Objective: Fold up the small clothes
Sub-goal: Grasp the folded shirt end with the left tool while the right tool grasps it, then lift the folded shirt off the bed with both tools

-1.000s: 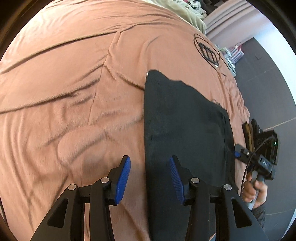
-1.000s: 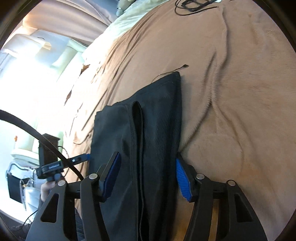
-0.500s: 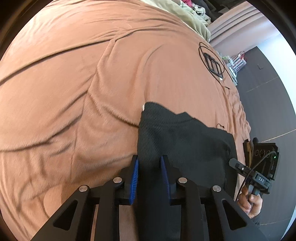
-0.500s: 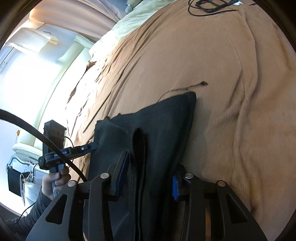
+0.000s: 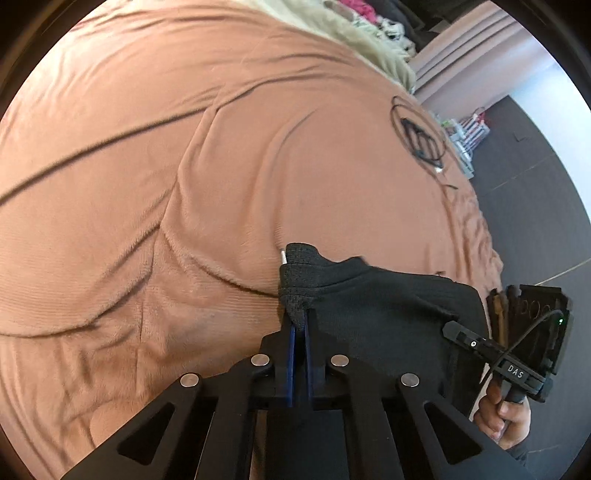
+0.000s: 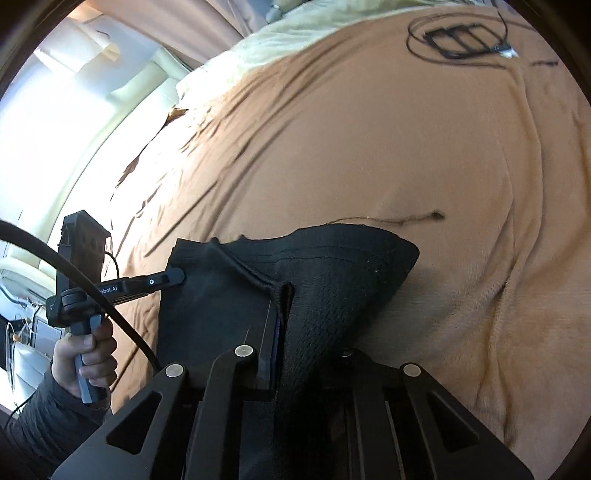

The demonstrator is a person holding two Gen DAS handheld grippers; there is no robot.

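A black knit garment [image 5: 376,306] lies on a brown blanket [image 5: 184,184]. My left gripper [image 5: 299,325] is shut on the garment's near left edge, with bunched cloth sticking out past the blue pads. My right gripper [image 6: 279,314] is shut on the garment [image 6: 332,280] at its other near edge; cloth drapes over the right finger and hides it. The garment is lifted at both held points and hangs between them. Each view shows the other hand-held gripper, at the right of the left wrist view [image 5: 517,369] and at the left of the right wrist view [image 6: 110,291].
A coiled black cable with a dark frame [image 6: 458,40] lies at the far side of the blanket. A loose dark thread [image 6: 406,219] lies just beyond the garment. Pale bedding [image 6: 295,33] is at the far end. Dark floor [image 5: 524,206] lies past the bed's right edge.
Both grippers have closed from open onto the garment's near edges and lifted them. The garment's far end has drawn nearer and bunched up.
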